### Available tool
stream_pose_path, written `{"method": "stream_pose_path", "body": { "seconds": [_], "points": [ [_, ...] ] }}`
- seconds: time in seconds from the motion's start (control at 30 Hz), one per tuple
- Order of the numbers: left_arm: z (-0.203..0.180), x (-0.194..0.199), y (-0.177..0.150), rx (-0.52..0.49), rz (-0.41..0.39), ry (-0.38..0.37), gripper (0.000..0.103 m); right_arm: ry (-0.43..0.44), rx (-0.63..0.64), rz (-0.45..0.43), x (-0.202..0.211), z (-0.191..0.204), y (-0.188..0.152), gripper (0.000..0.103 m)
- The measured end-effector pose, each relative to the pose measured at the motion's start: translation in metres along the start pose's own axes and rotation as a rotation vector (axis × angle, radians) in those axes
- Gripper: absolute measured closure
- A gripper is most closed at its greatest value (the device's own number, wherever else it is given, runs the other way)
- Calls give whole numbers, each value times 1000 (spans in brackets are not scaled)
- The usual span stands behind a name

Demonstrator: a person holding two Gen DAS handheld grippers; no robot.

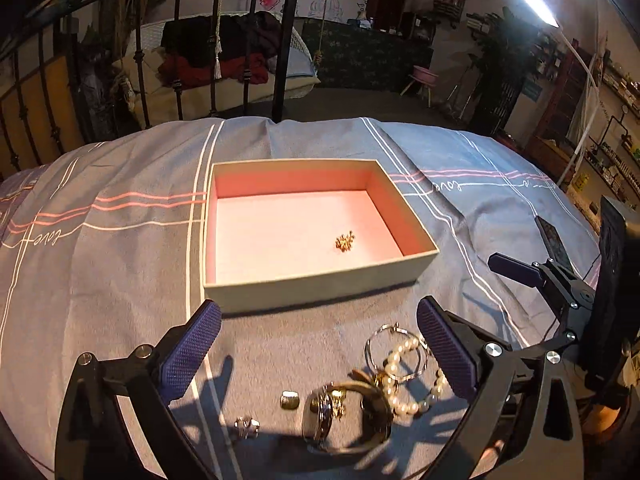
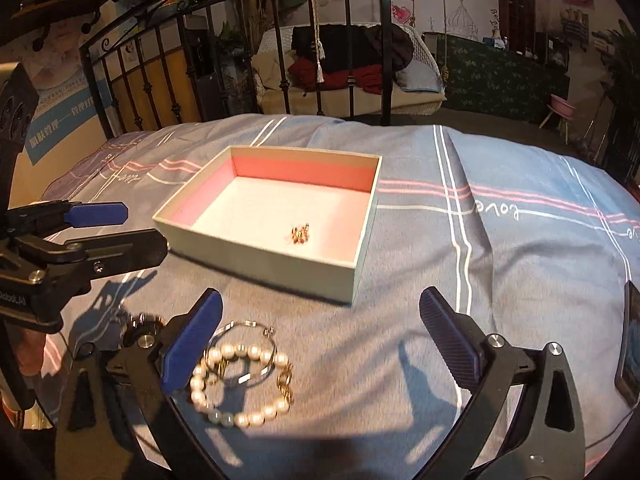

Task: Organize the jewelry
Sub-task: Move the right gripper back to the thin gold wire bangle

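The bed [image 1: 120, 264], spread with a grey-blue striped sheet [image 2: 500, 248], carries everything. An iron bed frame [image 1: 280, 40] stands at its far edge, at twelve o'clock, and beyond it is a dim, cluttered room with a swing seat piled with clothes [image 2: 348, 64], shelves, and a bright lamp [image 1: 532, 0] at one o'clock in the left view.

In the middle of the bed sits an open box [image 1: 312, 284] with a pink lining. One small gold piece [image 1: 345, 241] lies on its floor, toward four o'clock of centre, so the sorting looks barely begun.

The rest waits on the sheet at six o'clock of the box, outside it: a pearl bracelet [image 2: 240, 384] overlapped by thin hoop earrings [image 2: 256, 344], a watch [image 1: 336, 412], a small ring [image 1: 289, 401] and a silvery stud-like piece [image 1: 247, 427].

The left hand-held gripper [image 1: 320, 352] hangs above this cluster with its jaws wide apart and nothing between them. The right hand-held gripper [image 2: 320, 348] is likewise spread wide and carries nothing, the pearls just beside its left finger. By my judgement, nearly all the work remains.
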State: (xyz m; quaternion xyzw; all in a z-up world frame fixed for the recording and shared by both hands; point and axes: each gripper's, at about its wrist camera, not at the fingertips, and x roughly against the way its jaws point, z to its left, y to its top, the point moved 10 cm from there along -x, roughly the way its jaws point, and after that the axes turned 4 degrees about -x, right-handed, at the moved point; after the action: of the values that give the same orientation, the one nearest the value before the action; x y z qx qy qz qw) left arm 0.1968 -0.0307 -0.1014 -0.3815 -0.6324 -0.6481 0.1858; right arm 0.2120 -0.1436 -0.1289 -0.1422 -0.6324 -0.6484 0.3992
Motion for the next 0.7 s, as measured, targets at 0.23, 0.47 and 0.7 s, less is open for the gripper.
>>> {"method": "stream_pose_path", "body": {
  "seconds": [0.23, 0.47, 0.7],
  "points": [
    [-24, 10, -48, -36, 4, -31, 7, 35, 49, 84, 6, 19, -54, 6],
    [-33, -11, -53, -84, 57, 2, 8, -2, 76, 99, 3, 15, -60, 6],
    [-21, -27, -58, -57, 93, -10, 20, -23, 137, 130, -15, 21, -53, 6]
  ]
}}
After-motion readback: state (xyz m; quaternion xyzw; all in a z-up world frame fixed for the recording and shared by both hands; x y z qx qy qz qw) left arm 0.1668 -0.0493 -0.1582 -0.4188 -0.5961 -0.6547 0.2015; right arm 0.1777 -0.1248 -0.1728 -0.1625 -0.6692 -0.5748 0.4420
